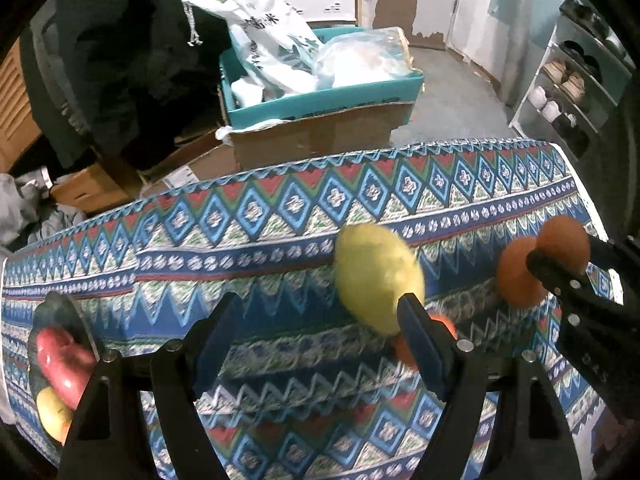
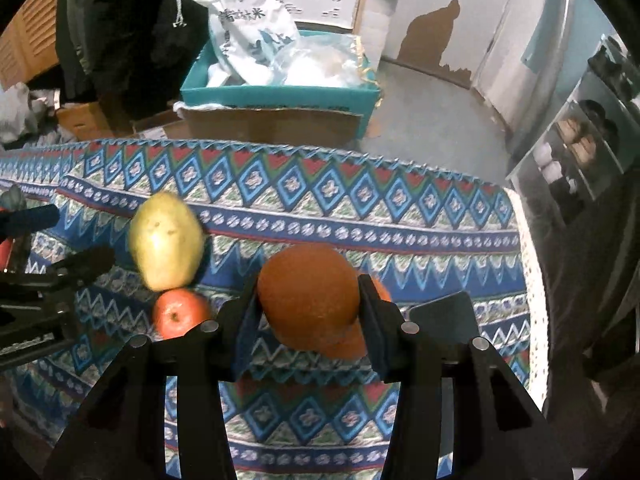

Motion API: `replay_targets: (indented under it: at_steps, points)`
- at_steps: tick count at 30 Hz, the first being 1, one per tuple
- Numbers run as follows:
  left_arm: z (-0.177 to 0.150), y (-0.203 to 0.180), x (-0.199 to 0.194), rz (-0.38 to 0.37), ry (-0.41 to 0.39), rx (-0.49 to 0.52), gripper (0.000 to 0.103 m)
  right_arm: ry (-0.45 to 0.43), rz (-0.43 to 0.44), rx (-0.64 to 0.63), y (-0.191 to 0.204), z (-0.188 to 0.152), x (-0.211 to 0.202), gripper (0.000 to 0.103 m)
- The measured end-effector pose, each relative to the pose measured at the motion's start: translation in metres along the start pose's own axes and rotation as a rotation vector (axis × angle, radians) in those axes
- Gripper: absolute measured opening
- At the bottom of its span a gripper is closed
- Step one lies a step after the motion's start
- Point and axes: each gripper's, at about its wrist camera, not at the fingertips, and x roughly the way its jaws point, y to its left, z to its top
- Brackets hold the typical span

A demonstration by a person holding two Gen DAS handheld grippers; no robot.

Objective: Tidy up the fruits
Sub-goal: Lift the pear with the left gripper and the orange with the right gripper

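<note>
One orange (image 2: 308, 296) is clamped in your right gripper (image 2: 308, 320); your left gripper (image 1: 320, 344) gapes empty. Next, carry it to the bowl (image 1: 60, 320).

One orange (image 2: 308, 292) sat pinched in the right tool (image 2: 308, 320) above a second orange (image 2: 344, 346); yellow-green pear (image 2: 166, 240) touched small red apple (image 2: 178, 312) on patterned bench (image 2: 320, 208).

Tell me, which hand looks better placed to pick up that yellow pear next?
The left. Its left gripper is open and empty, with the yellow pear just beyond its fingertips. The right gripper is already shut on an orange, so it cannot take another fruit.
</note>
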Motion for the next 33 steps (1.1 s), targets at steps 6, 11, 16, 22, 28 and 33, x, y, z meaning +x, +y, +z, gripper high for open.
replay_targets:
  at_steps: [6,11,16,22,28,33]
  points:
    - [0.013,-0.017,0.021,0.002,0.022,0.014,0.085,-0.003,0.002,0.035,-0.009,-0.005,0.011,0.045]
    - [0.017,-0.024,0.036,-0.033,0.05,-0.014,0.086,0.005,0.012,0.044,-0.009,-0.01,0.018,0.045]
    - [0.018,-0.032,0.049,-0.054,0.078,0.0,0.086,-0.006,0.017,0.049,-0.008,-0.009,0.019,0.045]
    - [0.016,-0.032,0.062,-0.082,0.107,-0.019,0.066,-0.016,0.03,0.065,-0.007,-0.009,0.02,0.045]
    - [0.012,-0.029,0.06,-0.097,0.085,0.021,0.066,-0.023,0.017,0.04,-0.001,-0.01,0.02,0.045]
    - [0.006,-0.025,0.051,-0.075,0.064,0.043,0.066,-0.028,0.008,0.036,0.001,-0.011,0.017,0.045]
